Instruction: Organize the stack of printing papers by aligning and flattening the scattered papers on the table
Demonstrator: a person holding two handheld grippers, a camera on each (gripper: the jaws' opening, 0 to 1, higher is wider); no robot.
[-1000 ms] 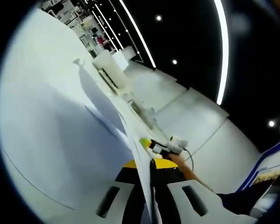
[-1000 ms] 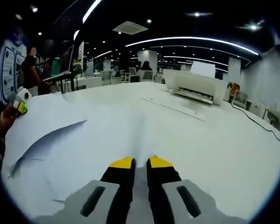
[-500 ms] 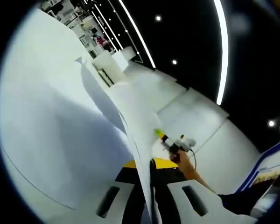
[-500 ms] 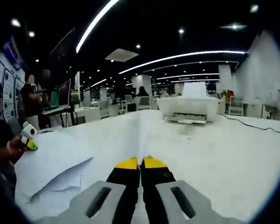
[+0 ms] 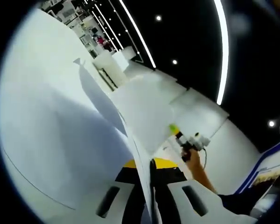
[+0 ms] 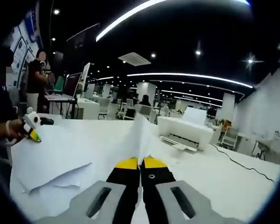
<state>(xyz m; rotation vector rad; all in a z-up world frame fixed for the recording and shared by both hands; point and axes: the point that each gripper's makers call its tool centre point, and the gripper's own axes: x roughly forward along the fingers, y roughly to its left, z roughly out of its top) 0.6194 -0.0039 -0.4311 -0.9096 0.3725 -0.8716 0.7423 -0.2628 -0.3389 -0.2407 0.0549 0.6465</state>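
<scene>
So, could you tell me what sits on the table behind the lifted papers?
In the right gripper view, a white printer stands on the table behind the papers. The raised sheets cover the tabletop beneath them.

The left tongs (image 5: pixel 146 164) are clamped on the edge of a paper sheet (image 5: pixel 140 109) lifted above the table (image 5: pixel 37 116). The right tongs (image 6: pixel 140 163) pinch the same sheet's other edge, a hand (image 5: pixel 194 157) behind them.

A white printer (image 6: pixel 184 132) sits on the table, a black cable (image 6: pixel 240 164) trailing beside it.
</scene>
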